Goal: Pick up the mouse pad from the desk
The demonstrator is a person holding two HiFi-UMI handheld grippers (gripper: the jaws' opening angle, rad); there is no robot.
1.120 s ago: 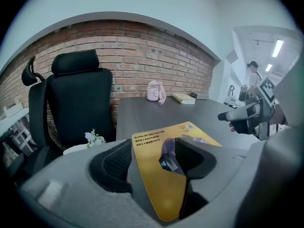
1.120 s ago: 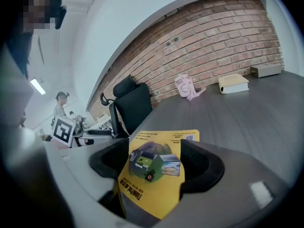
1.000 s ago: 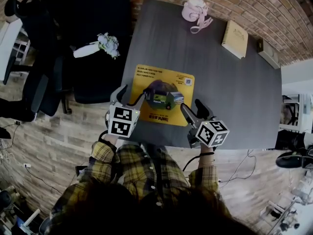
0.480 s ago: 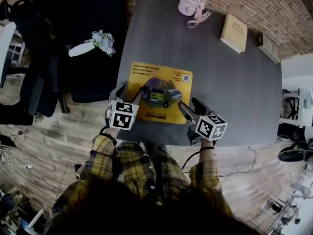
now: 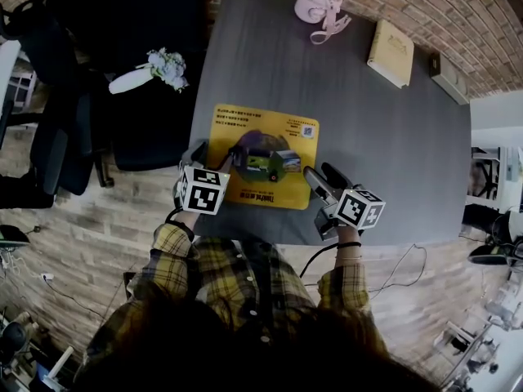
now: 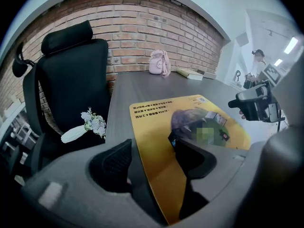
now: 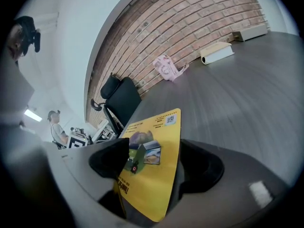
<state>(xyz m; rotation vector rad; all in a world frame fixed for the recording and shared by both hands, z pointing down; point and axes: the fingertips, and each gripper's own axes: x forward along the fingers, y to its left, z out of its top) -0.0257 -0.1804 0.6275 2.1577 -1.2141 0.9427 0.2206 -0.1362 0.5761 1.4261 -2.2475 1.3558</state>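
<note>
One container is seen on the grey bench [image 5: 392, 153]: a small pink bag [image 5: 320, 5] at the far edge, and what is in it cannot be made out. The mouse pad [image 5: 261, 155] lies on the near part of the bench. It is yellow, with rounded corners, and a dark picture is printed in its middle, lines of small text near its far edge and a small code square in one far corner. The left tongs [image 5: 216, 155] are held spread over its near left edge, which runs between the jaws. The right tongs [image 5: 324, 176] are spread too, and the near right corner is seen between them.
</note>
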